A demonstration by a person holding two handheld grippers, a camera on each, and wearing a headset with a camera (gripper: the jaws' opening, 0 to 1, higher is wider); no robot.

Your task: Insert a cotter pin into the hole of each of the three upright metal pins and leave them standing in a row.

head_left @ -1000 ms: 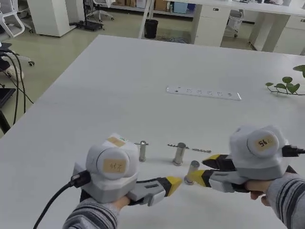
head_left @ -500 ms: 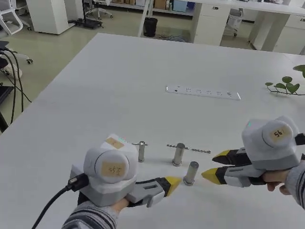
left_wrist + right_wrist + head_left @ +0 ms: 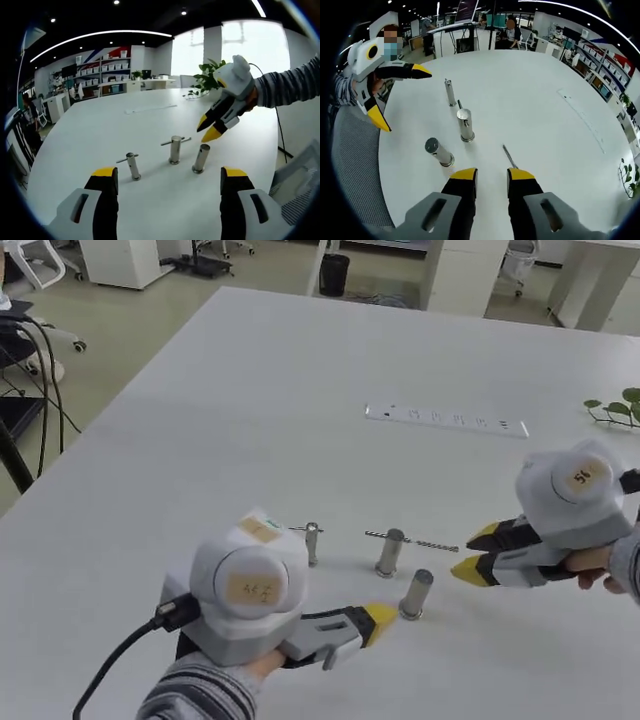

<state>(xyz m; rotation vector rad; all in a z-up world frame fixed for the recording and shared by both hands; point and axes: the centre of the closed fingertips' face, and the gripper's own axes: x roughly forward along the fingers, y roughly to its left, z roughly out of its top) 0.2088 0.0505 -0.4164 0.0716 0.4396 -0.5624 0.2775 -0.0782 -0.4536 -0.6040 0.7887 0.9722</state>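
White-bodied, yellow-tipped left gripper (image 3: 170, 174) was held low at the near side of the table, aimed toward the pins. Its jaws were spread wide, with nothing between them. Right gripper (image 3: 477, 552) was held at the right, tips pointed at the pins, jaws parted and empty. No pin was touched by either.

Broad white table (image 3: 250, 390) was noted, with a long white power strip (image 3: 445, 421) farther back and a green leafy plant (image 3: 615, 410) at the right edge. A black waste bin (image 3: 335, 273) was seen on the floor beyond.

Three silvery metal cylinders were found upright: left pin (image 3: 312, 543), middle pin (image 3: 390, 553), and third pin (image 3: 415, 594), set nearer the person, out of line. A short cotter pin (image 3: 298, 529) was seen through the left pin's top, a long cotter pin (image 3: 420, 541) through the middle pin's.
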